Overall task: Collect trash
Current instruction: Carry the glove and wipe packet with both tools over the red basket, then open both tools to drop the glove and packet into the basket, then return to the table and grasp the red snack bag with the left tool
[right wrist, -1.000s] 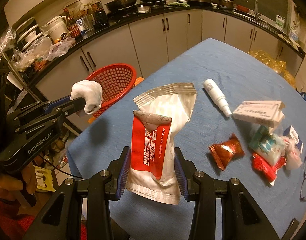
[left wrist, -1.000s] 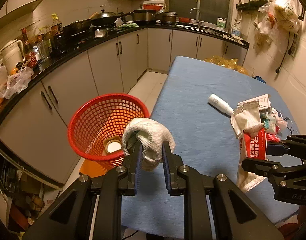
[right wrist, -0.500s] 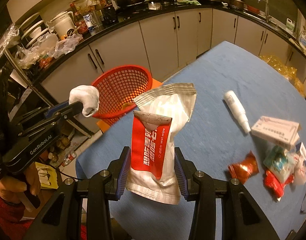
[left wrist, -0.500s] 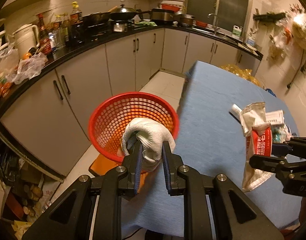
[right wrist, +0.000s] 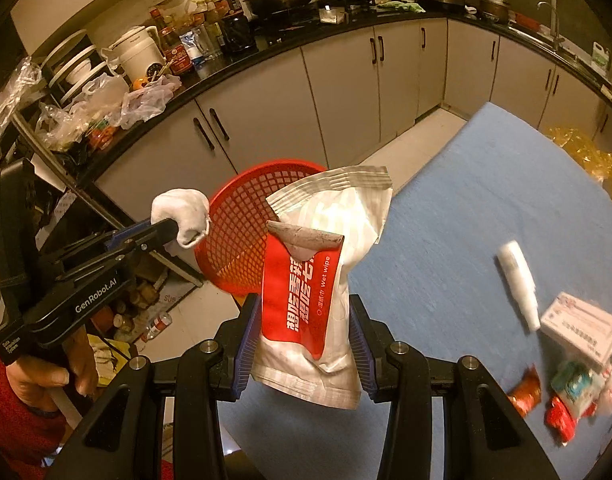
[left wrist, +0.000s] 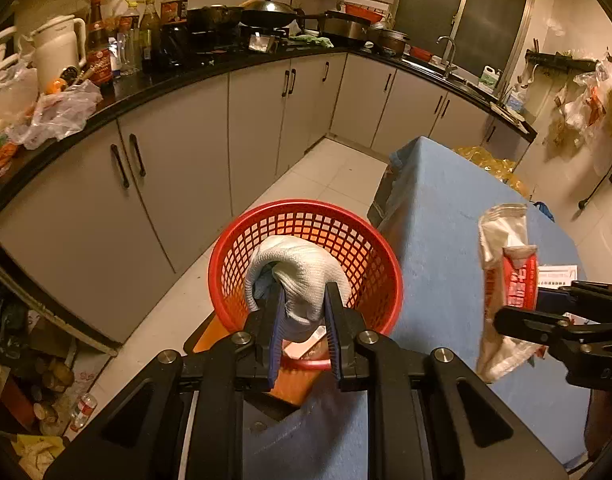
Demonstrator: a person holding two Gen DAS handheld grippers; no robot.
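Note:
My left gripper (left wrist: pixel 304 316) is shut on a crumpled white glove (left wrist: pixel 298 276) and holds it above the red mesh basket (left wrist: pixel 369 248), which stands on the floor beside the blue table (left wrist: pixel 437 216). The glove also shows in the right wrist view (right wrist: pixel 182 214), left of the basket (right wrist: pixel 242 216). My right gripper (right wrist: pixel 304 326) is shut on a red and white wet wipe pouch (right wrist: pixel 317 280), held upright above the table's near corner. The pouch also shows in the left wrist view (left wrist: pixel 505 276). Some trash lies in the basket's bottom.
On the table (right wrist: pixel 465 208) lie a white bottle (right wrist: pixel 519 284), a white box (right wrist: pixel 581 328) and several small wrappers (right wrist: pixel 525 394). Grey cabinets (left wrist: pixel 186 168) under a cluttered black counter (left wrist: pixel 146 80) run behind the basket. Cans and bottles lie on the floor at lower left.
Both grippers have moved left toward the basket. The glove is now over the basket's mouth, and the pouch has come nearer to the basket. Both grips are unchanged.

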